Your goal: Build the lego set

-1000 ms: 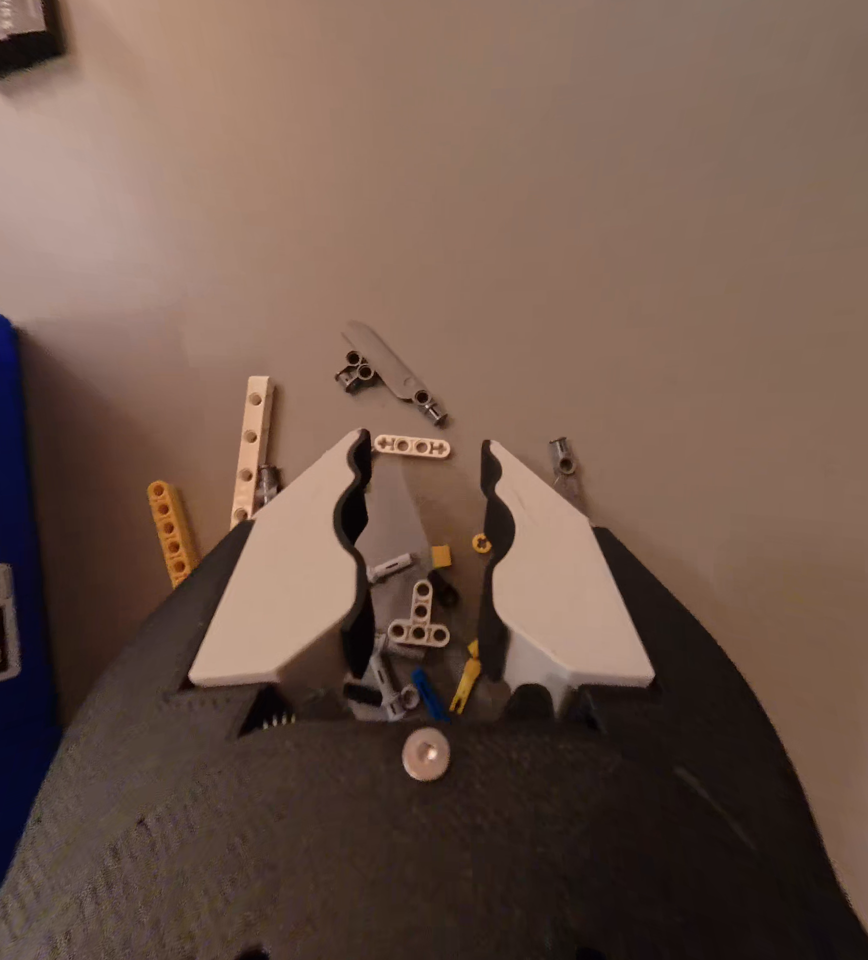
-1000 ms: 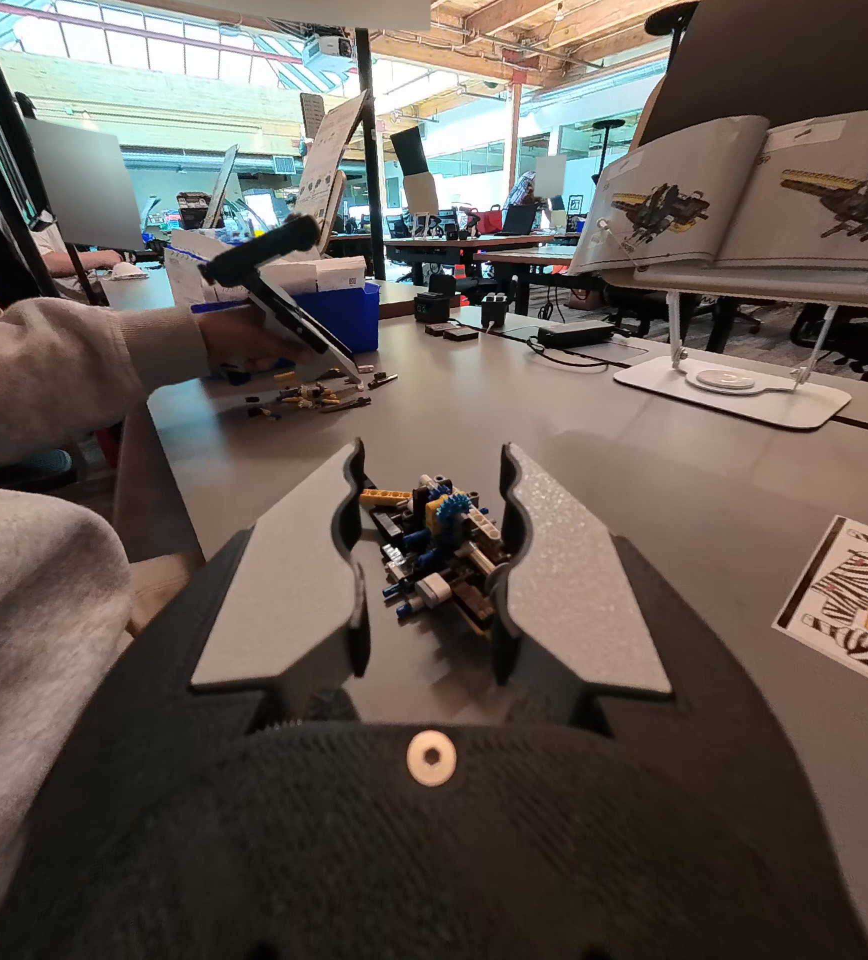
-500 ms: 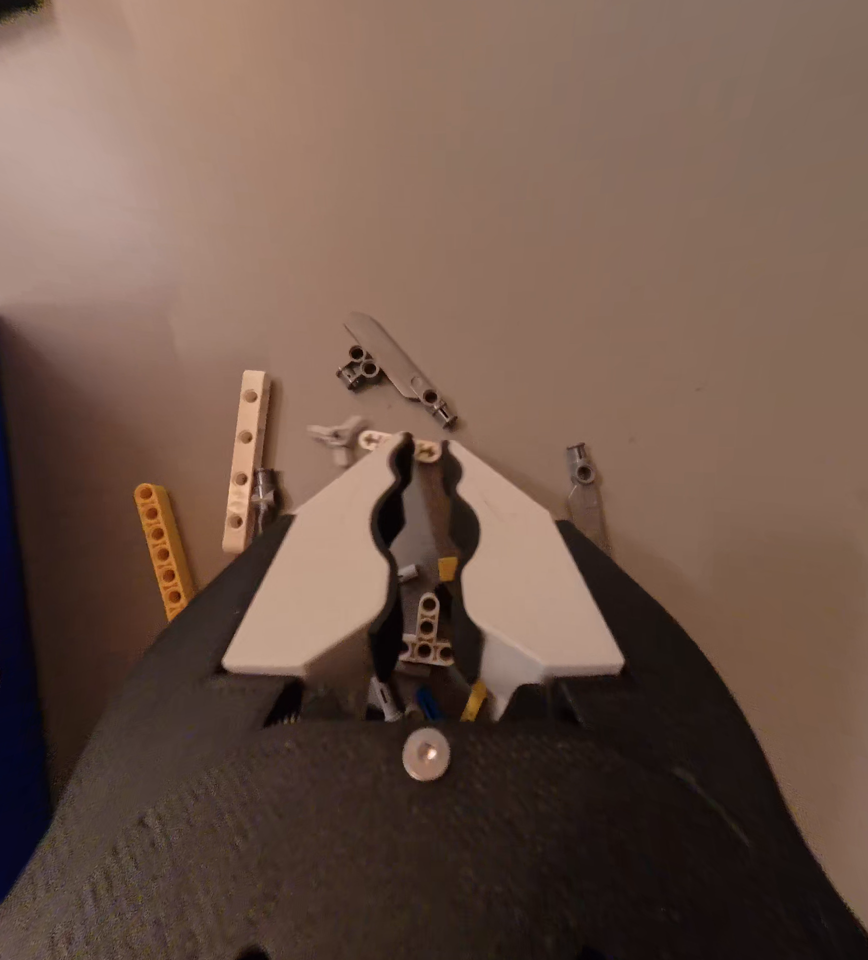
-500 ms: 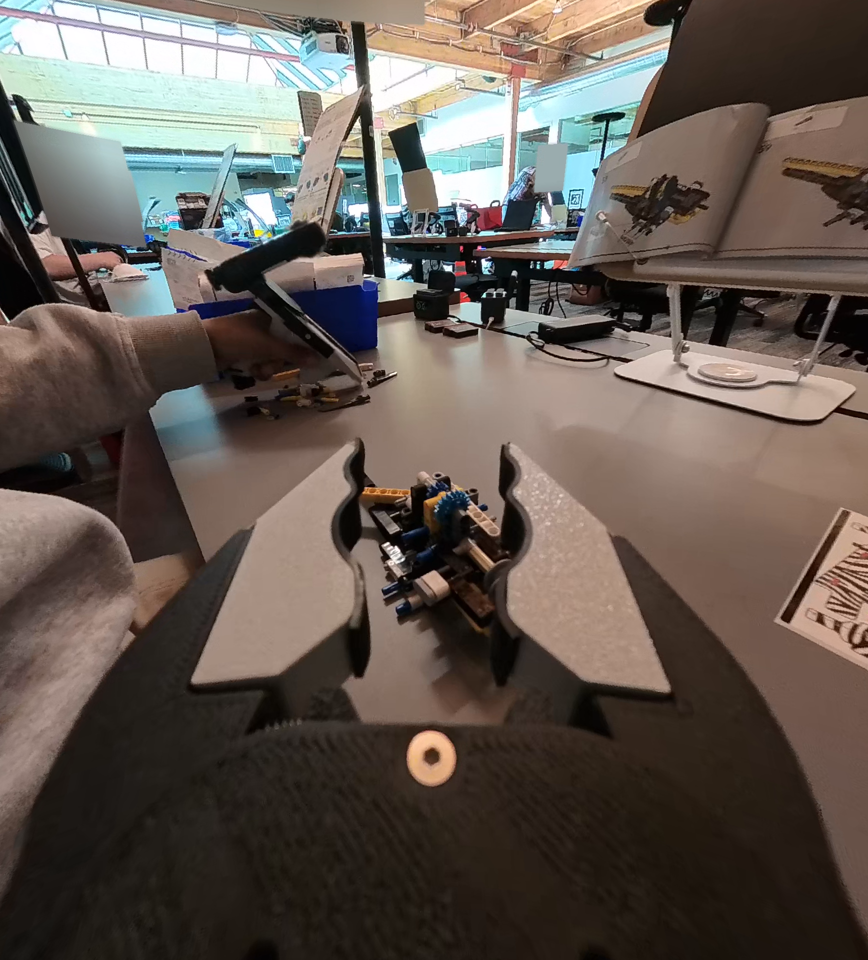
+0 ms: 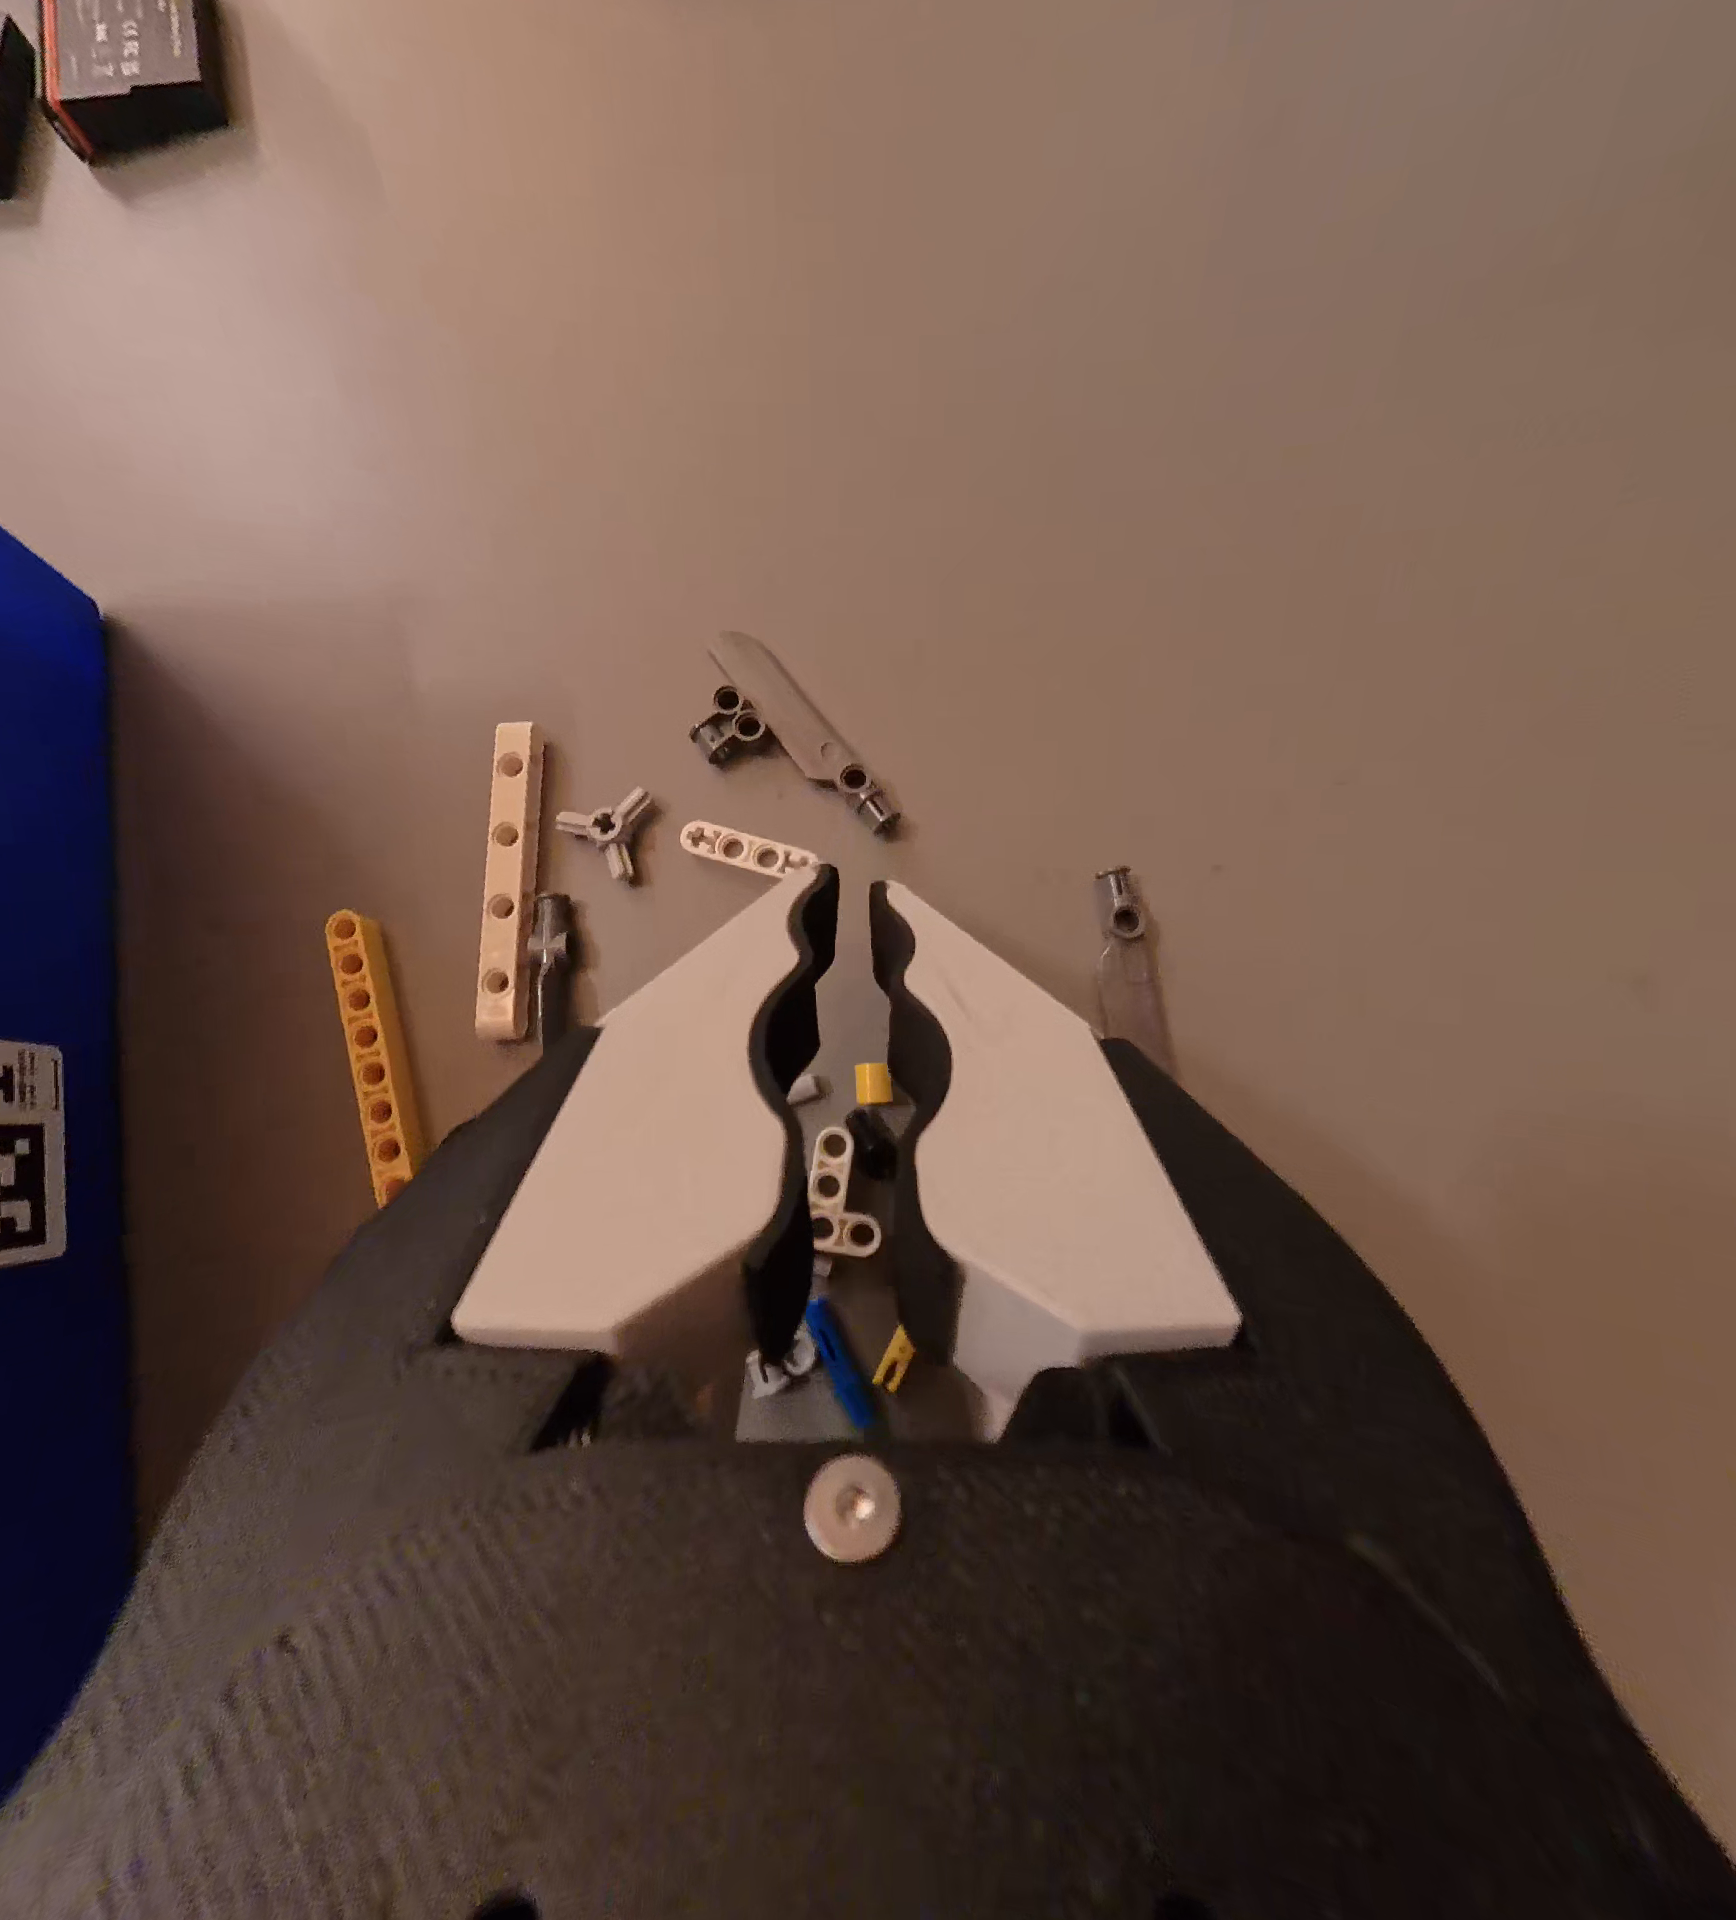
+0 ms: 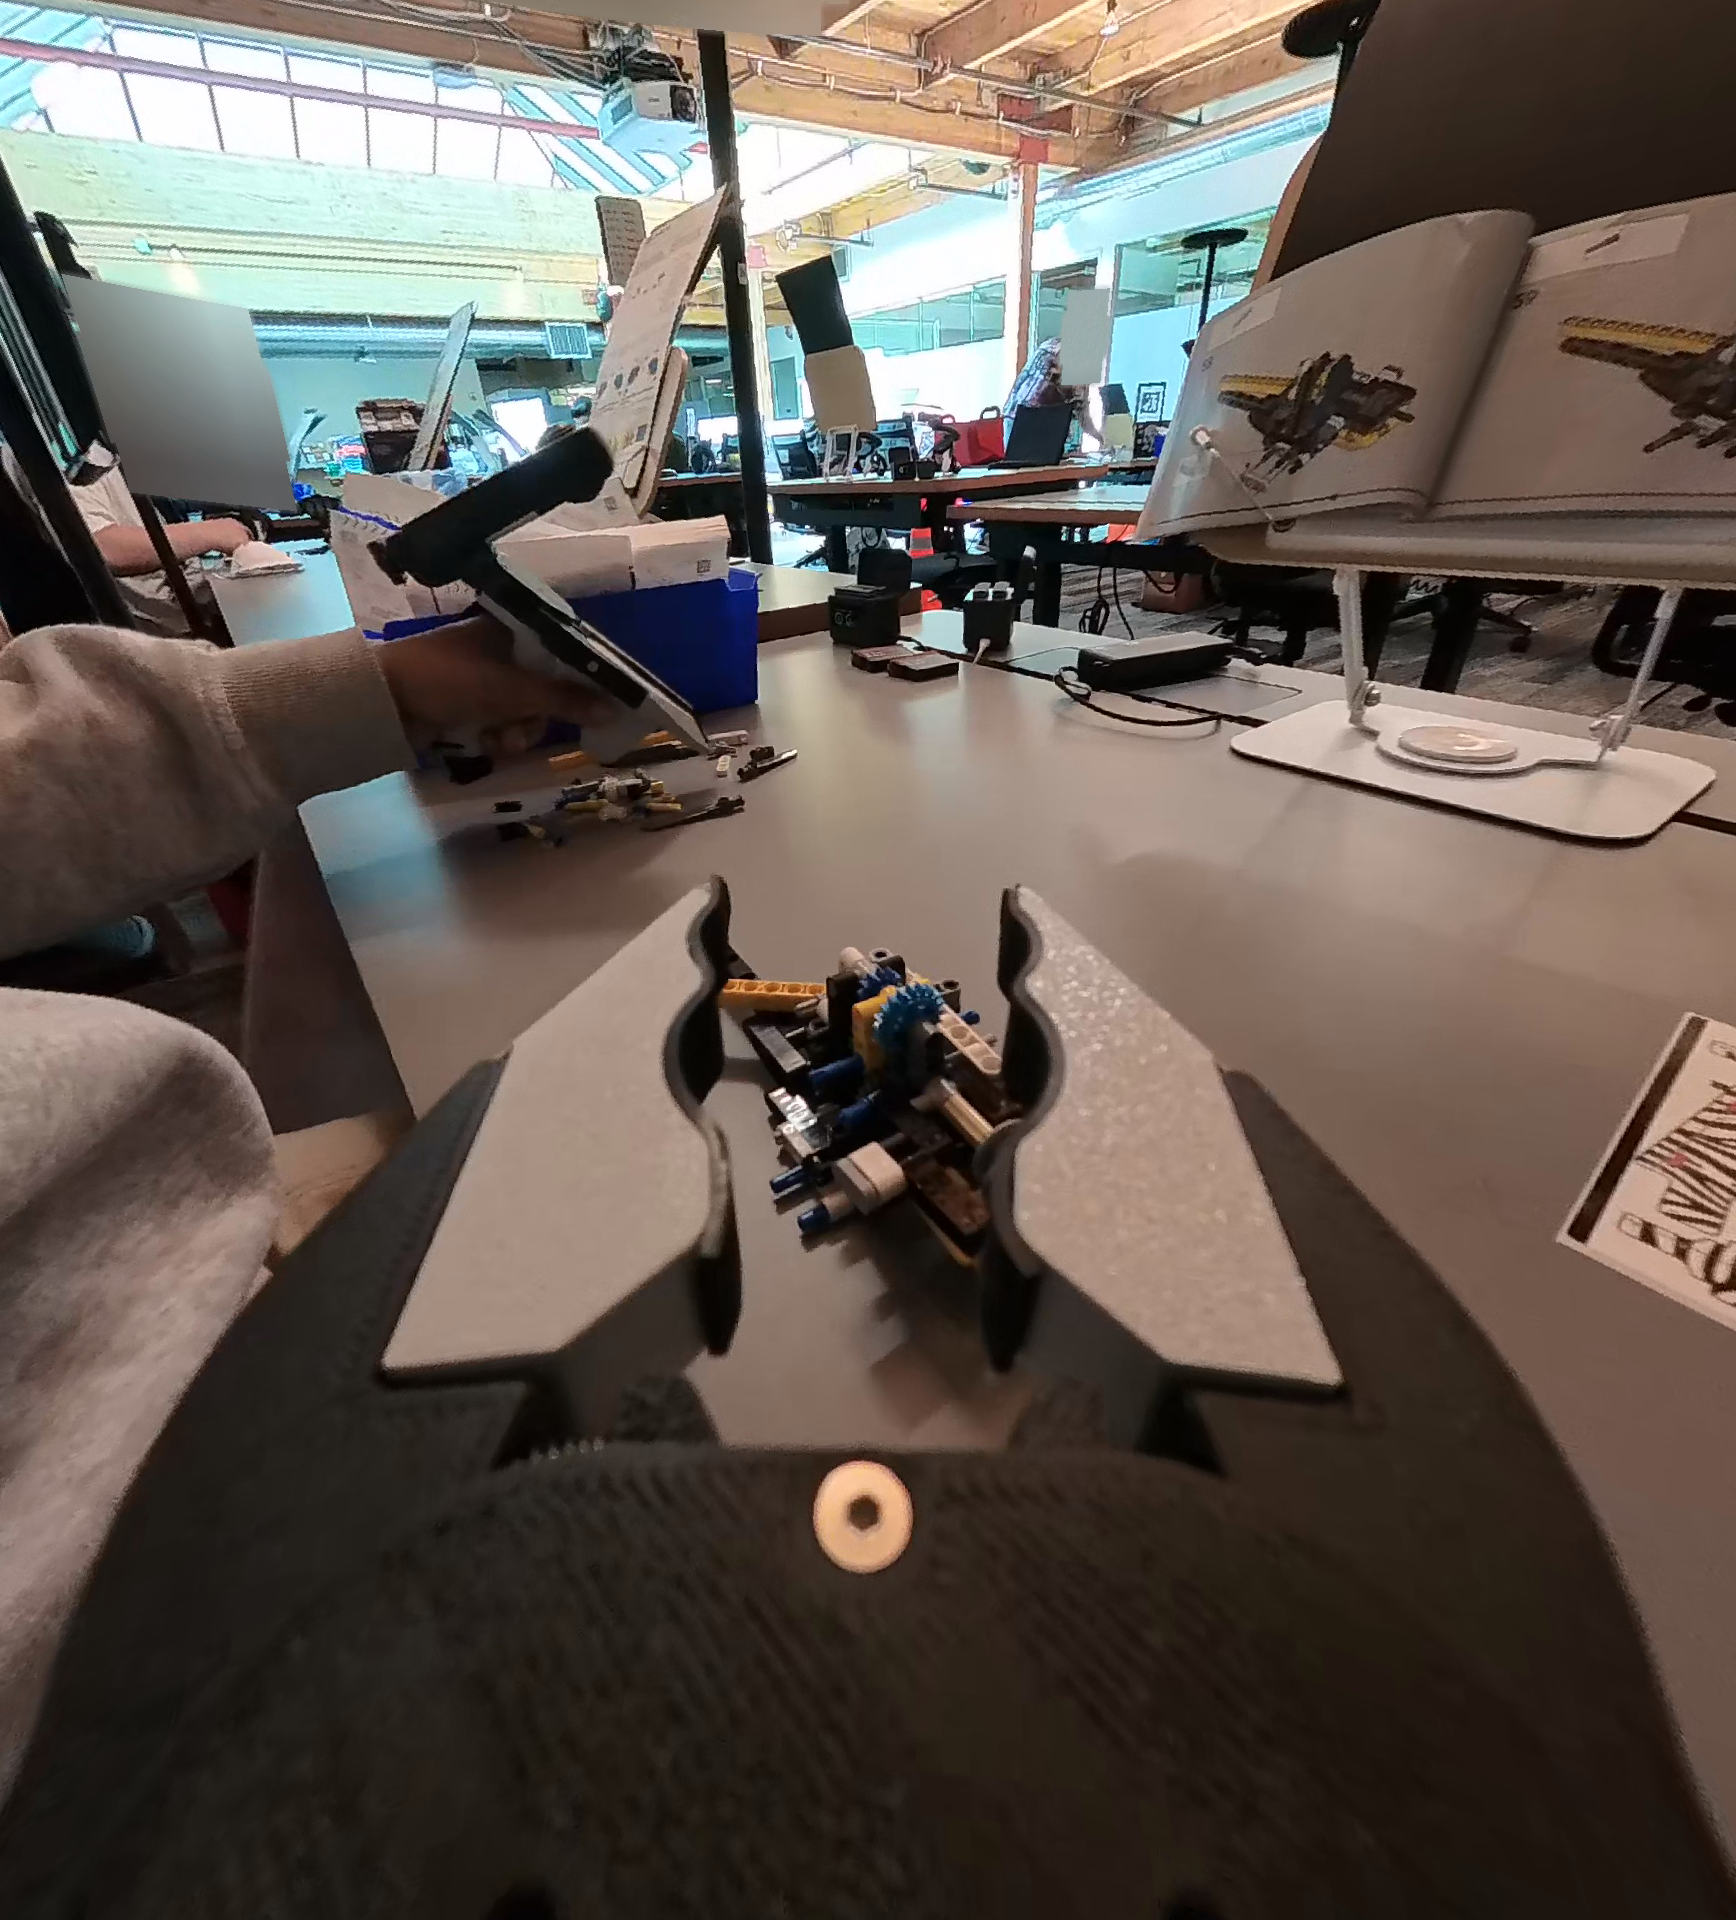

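Note:
In the left wrist view my left gripper (image 5: 851, 891) points down at loose parts on the grey table, its jaws closed to a narrow slit with nothing seen between them. A short white beam (image 5: 748, 846) lies at its left fingertip, one end hidden by it. A white T-piece (image 5: 836, 1195), a yellow bush (image 5: 872, 1083) and a blue pin (image 5: 838, 1356) lie under the fingers. My right gripper (image 6: 864, 899) is open around the part-built lego model (image 6: 885, 1081), which rests on the table closer to the right finger. The left gripper also shows in the right wrist view (image 6: 706, 743).
Around the left gripper lie a yellow beam (image 5: 370, 1049), a cream beam (image 5: 511, 878), a grey three-arm connector (image 5: 606, 828) and two grey blades (image 5: 802, 722) (image 5: 1126, 956). A blue bin (image 5: 2, 935) stands left. An instruction booklet (image 6: 1466, 364) on a stand and a sticker sheet (image 6: 1716, 1174) are at the right. The tips of one gripper are about 40 centimetres away from the tips of the other. To the yellow bush (image 5: 872, 1083): left tips about 4 centimetres, right tips about 40 centimetres. The right camera catches it too, in the right wrist view (image 6: 659, 785). To reach the white T-piece (image 5: 836, 1195) in a straight line is about 6 centimetres for my left fingers, about 40 centimetres for my right. My left gripper's tips are some 9 centimetres from the blue pin (image 5: 838, 1356). Seen from the right wrist view (image 6: 577, 802) as well.
My left gripper has closed from wide open to nearly shut and moved forward. The short white beam has shifted left. The right gripper has stayed open around the model.

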`<state>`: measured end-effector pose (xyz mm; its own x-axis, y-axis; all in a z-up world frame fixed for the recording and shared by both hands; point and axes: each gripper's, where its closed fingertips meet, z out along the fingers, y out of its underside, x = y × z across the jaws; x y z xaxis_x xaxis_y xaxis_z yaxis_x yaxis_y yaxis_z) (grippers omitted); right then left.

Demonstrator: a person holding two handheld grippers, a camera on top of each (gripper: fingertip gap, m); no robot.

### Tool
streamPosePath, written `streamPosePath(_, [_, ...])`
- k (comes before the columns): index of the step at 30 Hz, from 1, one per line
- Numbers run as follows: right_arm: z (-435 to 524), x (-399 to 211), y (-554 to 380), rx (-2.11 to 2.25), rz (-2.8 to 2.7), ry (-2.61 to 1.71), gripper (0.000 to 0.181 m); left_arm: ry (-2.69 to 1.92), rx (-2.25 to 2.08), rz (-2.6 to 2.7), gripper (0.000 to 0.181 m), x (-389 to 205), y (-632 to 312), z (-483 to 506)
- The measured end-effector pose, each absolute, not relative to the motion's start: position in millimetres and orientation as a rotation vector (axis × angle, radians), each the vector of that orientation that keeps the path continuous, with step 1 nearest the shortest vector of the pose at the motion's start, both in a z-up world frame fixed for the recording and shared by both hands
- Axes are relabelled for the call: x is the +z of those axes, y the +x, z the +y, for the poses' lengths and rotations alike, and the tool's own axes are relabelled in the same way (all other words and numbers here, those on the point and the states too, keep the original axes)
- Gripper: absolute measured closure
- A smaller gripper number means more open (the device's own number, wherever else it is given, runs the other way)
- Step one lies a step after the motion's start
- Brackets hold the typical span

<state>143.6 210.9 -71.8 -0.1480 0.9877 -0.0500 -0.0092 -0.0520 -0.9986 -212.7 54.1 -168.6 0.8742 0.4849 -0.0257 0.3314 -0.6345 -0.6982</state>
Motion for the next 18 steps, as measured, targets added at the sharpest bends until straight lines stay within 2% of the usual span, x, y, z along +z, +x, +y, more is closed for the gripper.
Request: streamPosePath(18, [207.0, -78.2, 139.4, 1.372, -1.312, -1.181, 0.132, -2.173, 0.354, -0.704, 0.163, -163.2, -197.0, 25.2])
